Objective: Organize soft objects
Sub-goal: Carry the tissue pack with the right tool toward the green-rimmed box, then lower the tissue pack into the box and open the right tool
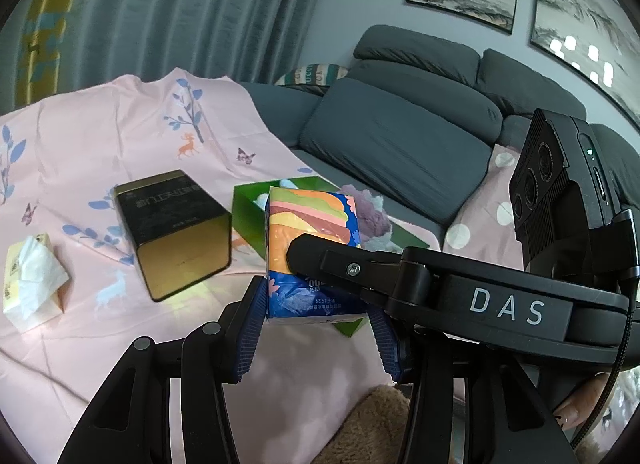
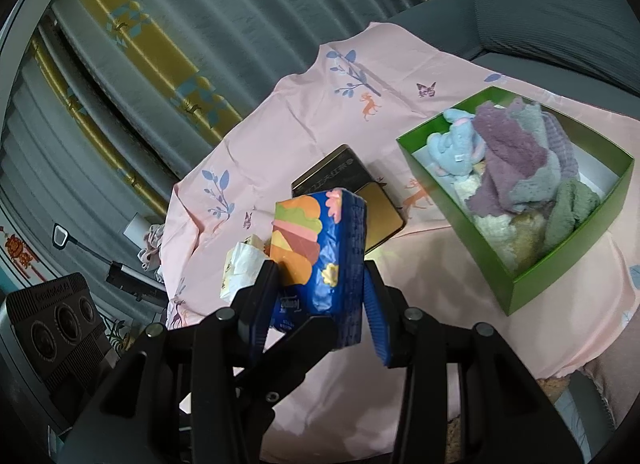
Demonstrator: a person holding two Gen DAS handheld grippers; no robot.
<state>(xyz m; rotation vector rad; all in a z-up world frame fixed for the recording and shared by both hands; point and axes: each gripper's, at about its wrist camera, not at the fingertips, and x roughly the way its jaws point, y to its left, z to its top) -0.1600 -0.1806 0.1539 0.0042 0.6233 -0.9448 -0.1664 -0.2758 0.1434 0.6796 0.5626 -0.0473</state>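
Pink printed cloth is covering the work surface. Green box is sitting to the right, nearly full of fuzzy socks. Tissue pack is being held above the cloth, upright, long axis near vertical, burger print facing left. Left gripper and right gripper are both partly closed, pinching the pack from crossing directions.

Risk, as a judgement: uneven squeeze is likely to crush or twist the soft pack; little room left in the box.
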